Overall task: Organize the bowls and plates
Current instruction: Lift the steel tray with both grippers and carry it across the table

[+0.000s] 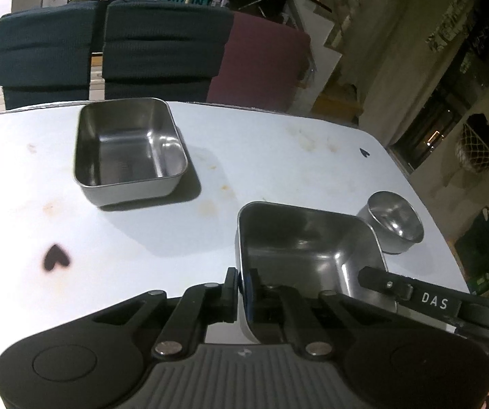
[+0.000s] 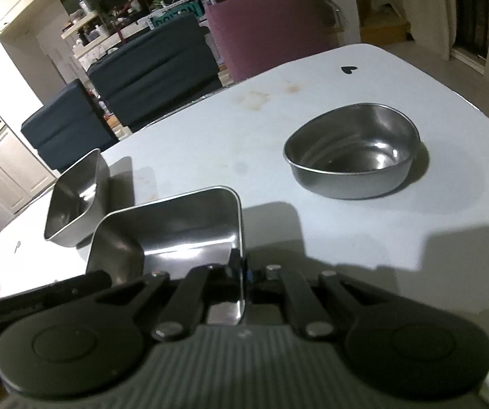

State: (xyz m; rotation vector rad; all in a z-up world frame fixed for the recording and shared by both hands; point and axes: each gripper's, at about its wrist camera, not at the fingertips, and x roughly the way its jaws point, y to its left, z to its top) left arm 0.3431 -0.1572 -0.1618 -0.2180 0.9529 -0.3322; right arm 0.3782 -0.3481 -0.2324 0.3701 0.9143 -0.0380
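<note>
— Both grippers: what are they clamped on?
— Left gripper (image 1: 241,284) pinches the left wall of the near square steel tray (image 1: 312,248); right gripper (image 2: 244,272) pinches its right wall, jaws narrow on the metal.
— Where does that tray sit?
— On the white table (image 1: 261,156), at its near edge.
— And the rest, relative to that tray?
— Second square tray (image 1: 130,150) lies beyond and left, apart. Round steel bowl (image 2: 353,151) stands beyond and right, close to the tray's far corner.
</note>
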